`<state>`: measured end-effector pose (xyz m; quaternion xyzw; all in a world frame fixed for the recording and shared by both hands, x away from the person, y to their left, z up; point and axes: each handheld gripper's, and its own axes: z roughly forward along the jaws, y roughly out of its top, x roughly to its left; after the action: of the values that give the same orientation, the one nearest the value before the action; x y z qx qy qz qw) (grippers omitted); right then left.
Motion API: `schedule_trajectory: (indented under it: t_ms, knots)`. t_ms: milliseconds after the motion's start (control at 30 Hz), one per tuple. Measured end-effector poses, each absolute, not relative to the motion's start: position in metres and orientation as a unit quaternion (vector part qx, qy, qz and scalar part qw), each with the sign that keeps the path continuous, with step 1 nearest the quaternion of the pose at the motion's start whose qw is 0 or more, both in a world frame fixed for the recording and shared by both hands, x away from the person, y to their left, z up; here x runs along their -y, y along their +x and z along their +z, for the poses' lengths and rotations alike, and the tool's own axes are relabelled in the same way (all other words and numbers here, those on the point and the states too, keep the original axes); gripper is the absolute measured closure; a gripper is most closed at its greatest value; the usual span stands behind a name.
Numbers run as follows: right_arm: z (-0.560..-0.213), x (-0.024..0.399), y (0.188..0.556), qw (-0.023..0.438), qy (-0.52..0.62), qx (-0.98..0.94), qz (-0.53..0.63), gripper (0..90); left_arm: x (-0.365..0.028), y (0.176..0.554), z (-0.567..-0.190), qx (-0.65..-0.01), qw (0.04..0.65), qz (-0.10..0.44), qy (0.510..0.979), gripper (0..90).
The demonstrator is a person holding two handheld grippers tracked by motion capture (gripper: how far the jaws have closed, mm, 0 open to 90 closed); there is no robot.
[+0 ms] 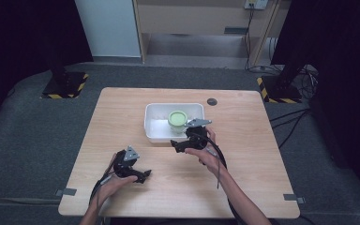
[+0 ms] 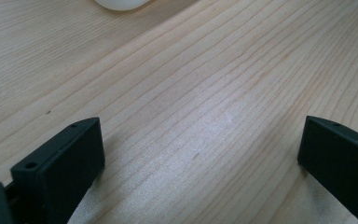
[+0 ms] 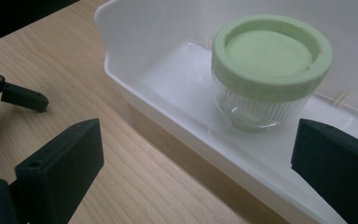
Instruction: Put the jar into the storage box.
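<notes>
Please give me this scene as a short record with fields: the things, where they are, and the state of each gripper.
surface: wooden table
bin: white bin, near the table's middle
jar: glass jar with green lid, upright inside the bin
left gripper: left gripper, open, low over bare wood, apart from the bin
right gripper: right gripper, open, beside the bin's near wall, aimed at the jar, holding nothing
</notes>
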<state>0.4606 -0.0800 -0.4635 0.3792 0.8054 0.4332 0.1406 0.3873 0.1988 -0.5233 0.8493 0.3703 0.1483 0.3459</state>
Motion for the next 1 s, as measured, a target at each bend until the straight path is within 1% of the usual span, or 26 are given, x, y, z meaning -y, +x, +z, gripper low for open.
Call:
schedule_trajectory:
  t_ms: [400,667,1000]
  knots:
    - [-0.47,0.084,0.448,0.141,0.375,-0.807,0.434,2.7,-0.199,0.387,-0.523,-0.37,0.346,0.148,0.849,0.0]
    - [-0.475,0.083,0.441,0.154,0.364,-0.813,0.428,2.8,-0.199,0.387,-0.523,-0.37,0.346,0.148,0.849,0.0]
    - [-0.48,0.084,0.432,0.145,0.363,-0.812,0.433,2.8,-0.199,0.387,-0.523,-0.37,0.346,0.148,0.849,0.0]
